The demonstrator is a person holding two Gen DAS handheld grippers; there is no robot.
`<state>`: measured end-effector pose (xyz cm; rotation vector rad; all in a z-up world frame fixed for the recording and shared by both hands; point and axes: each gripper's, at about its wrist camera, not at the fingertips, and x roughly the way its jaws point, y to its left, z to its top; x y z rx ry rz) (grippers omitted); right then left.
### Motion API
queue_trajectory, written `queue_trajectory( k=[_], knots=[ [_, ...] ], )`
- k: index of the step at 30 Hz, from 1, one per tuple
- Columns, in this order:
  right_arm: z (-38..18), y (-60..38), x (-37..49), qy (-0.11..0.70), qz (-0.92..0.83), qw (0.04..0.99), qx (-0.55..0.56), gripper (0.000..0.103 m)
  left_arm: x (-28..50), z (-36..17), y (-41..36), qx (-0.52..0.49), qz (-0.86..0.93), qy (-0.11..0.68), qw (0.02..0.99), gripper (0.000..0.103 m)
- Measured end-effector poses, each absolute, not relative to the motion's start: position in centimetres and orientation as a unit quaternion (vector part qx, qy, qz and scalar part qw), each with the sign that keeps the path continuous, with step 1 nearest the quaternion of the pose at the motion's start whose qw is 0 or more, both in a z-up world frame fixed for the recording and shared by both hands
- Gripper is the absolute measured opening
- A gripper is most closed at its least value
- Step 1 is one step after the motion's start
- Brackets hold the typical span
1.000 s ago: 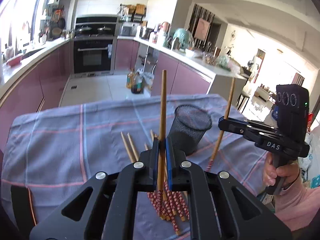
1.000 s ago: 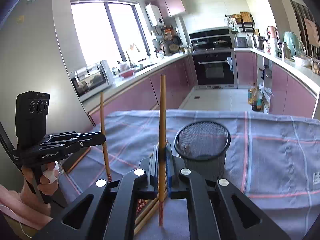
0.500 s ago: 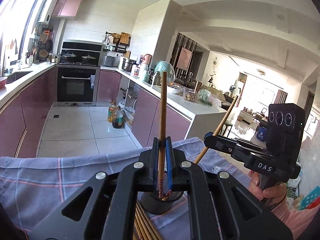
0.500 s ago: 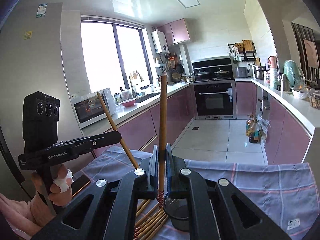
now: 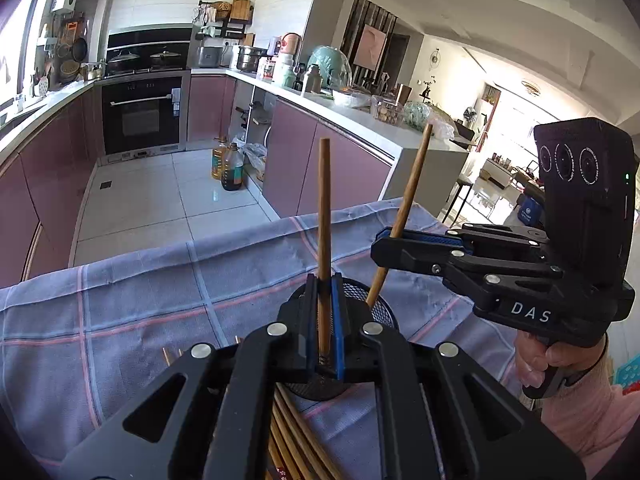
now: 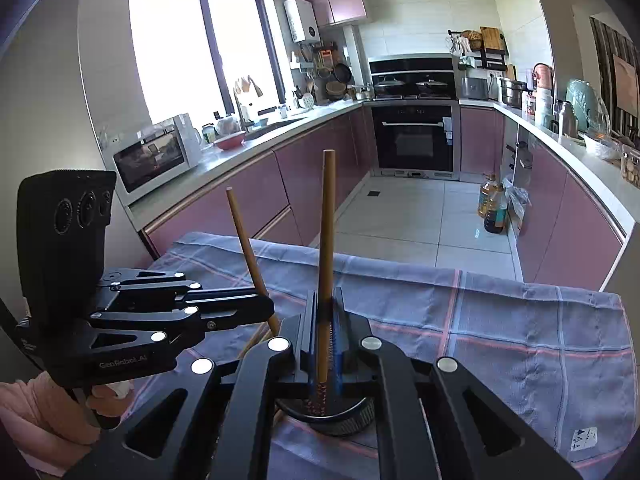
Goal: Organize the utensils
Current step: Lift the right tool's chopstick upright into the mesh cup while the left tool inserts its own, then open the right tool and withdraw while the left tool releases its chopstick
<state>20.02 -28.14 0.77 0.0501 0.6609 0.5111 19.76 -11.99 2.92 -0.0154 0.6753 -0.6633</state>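
While both tongs clamp chopsticks, only the right view shows the microwave.

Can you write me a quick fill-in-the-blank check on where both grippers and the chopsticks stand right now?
1. Each gripper is shut on one ____.
2. The left gripper and right gripper both hover over the black mesh ____.
3. The table is covered by a plaid ____.
4. More chopsticks lie loose on the cloth, beside the ____.

Missing words: chopstick; holder; cloth; holder
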Motion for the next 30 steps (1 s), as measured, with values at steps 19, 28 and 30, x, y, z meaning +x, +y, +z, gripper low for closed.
queue_trajectory(
  k=[19,28,30],
  knots=[
    [0.1,-28.1,20.4,0.298,0.211,0.929,0.056,0.029,18.9,2.0,-6.8,-0.008,-0.248,0.289,0.925,0.032],
    [-1.1,-25.5,13.6,0.294,0.294,0.909,0.022,0.041,16.2,-2.5,-1.7,0.004,-0.200,0.329,0.923,0.041],
    [-2.6,-24.7,13.2,0.317,0.299,0.900,0.025,0.041,16.2,-4.4,-1.1,0.006,-0.194,0.350,0.916,0.041]
  ],
)
